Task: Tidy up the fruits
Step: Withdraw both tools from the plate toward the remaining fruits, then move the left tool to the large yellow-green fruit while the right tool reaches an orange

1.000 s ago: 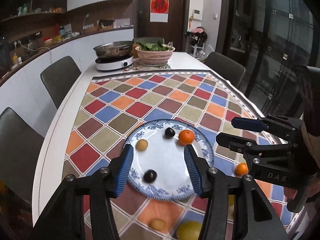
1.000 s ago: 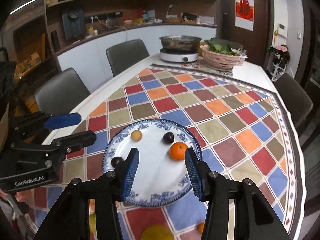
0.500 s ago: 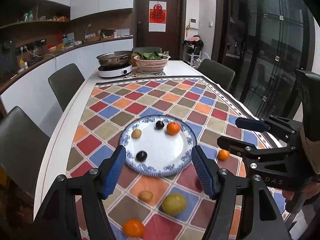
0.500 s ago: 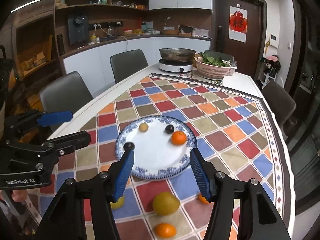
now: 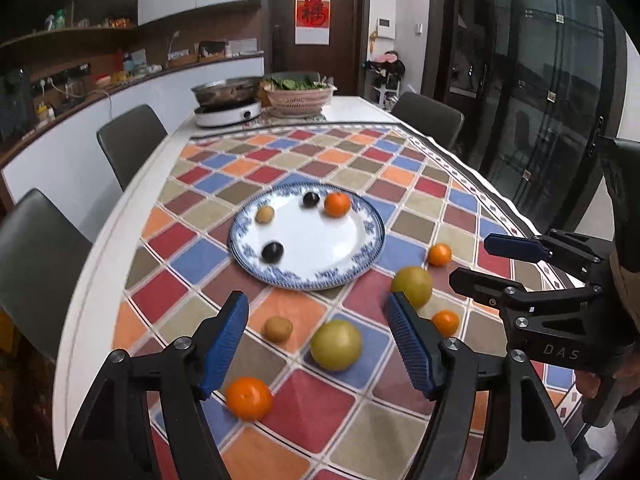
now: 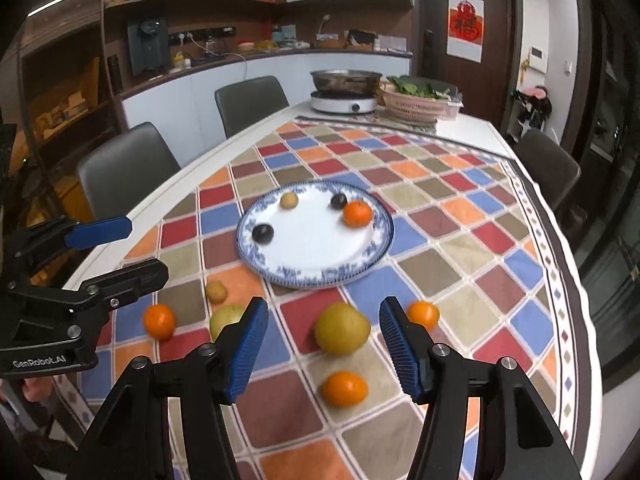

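A blue-rimmed white plate holds an orange, two dark plums and a small tan fruit. Near me on the cloth lie two yellow-green pears, three oranges and a tan fruit. My left gripper is open and empty above the nearer pear. My right gripper is open and empty, with a pear between its fingers' line of sight.
The table carries a checked cloth. At its far end stand an induction cooker with a pan and a basket of greens. Grey chairs stand along both sides. The table edge is close on the right.
Both grippers have pulled back and up from over the plate toward the near end of the table. The loose fruits in front of the plate have come into view. The jaws stay open.
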Demonstrator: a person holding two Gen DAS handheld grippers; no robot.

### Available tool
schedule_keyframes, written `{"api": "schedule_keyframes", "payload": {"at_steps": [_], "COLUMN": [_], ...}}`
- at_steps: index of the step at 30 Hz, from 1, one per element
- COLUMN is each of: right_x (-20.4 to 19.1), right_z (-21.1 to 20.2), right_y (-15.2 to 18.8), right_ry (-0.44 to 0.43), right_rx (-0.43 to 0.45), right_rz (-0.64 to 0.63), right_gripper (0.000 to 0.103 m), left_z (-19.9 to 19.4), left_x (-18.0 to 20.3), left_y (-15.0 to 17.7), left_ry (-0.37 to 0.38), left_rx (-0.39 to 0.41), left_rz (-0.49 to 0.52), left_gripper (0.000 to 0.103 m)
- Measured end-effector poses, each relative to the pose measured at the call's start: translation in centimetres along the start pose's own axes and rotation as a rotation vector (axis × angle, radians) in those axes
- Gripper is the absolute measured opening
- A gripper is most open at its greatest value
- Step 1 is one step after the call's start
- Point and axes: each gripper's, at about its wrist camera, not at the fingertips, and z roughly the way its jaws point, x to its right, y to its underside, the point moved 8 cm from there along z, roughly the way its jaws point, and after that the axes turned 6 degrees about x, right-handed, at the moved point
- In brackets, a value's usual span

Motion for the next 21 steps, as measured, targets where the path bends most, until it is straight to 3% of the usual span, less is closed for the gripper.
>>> {"api": "schedule_keyframes", "payload": {"at_steps": [21], "right_x": [1.6], "right_z": [3.6], "right_y": [7.2], "right_ry": [0.026], "right_rx": [-0.208], "right_rz": [0.109], "right_gripper": [0.059], "left_z": [5.2], "left_x": [0.3], "left_y": [6.5], "left_ry": [0.033], "left_rx": [-0.194], "left_rz": [-0.021], "left_gripper": [0.071]}}
